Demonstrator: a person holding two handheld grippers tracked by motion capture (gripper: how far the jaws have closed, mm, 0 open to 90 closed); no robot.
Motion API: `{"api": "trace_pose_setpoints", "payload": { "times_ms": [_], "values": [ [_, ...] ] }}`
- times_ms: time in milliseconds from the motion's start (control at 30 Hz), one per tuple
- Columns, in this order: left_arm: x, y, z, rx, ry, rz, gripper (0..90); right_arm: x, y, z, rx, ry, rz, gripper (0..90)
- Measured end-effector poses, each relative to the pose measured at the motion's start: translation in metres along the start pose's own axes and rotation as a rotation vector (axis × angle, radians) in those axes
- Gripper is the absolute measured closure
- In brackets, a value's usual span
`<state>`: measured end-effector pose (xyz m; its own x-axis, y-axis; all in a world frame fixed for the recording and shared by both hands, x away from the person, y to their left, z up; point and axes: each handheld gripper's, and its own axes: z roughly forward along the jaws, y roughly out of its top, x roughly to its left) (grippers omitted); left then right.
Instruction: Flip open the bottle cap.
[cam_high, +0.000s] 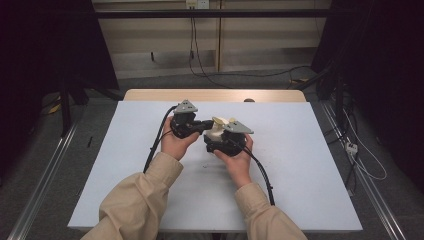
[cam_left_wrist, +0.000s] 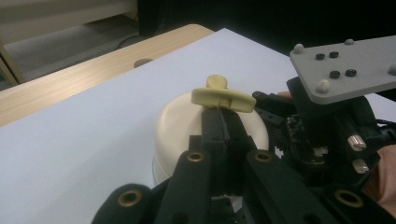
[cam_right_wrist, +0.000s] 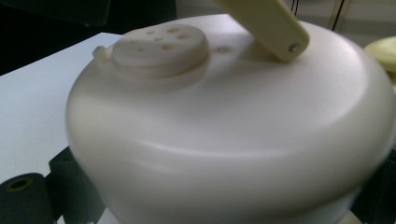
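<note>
A: Cream lidded pot (cam_left_wrist: 187, 126) sits mid-surface (cam_high: 300, 165), nearer the far edge, wedged in the right gripper (cam_high: 225, 142); whether those jaws pinch it, I cannot tell.

B: And the left gripper (cam_left_wrist: 223, 119)?

A: Pressed onto the yellow crank handle (cam_left_wrist: 223, 97), probably to turn it. Contents are hidden under the lid.

Light: we see the white table (cam_high: 300, 150) evenly lit, surroundings dark.
Focus: cream dome (cam_right_wrist: 233, 130) blurs just before the right gripper's camera.

Both forearms reaching in from table's near edge, meeting mid-table. Left gripper (cam_high: 202, 125) jaws pinching closed, pointing right. Right gripper (cam_high: 216, 141) sitting just beside it, jaw state hidden.
</note>
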<state>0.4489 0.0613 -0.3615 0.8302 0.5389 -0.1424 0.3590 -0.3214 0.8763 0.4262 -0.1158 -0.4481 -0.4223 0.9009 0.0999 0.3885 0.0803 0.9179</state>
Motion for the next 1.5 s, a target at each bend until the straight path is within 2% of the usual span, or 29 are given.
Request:
{"api": "trace_pose_setpoints", "payload": {
  "times_ms": [633,1200,1500],
  "values": [
    [0.0,0.003,0.003,0.0,0.002,-0.005,90.0,0.0,0.0,0.0,0.0,-0.002,-0.001,6.6],
    [-0.002,0.012,0.005,0.003,-0.002,0.019,90.0,0.0,0.0,0.0,0.0,-0.002,0.002,6.5],
    [-0.002,0.012,0.008,0.006,-0.005,0.012,90.0,0.0,0.0,0.0,0.0,-0.002,0.002,6.6]
  ]
}}
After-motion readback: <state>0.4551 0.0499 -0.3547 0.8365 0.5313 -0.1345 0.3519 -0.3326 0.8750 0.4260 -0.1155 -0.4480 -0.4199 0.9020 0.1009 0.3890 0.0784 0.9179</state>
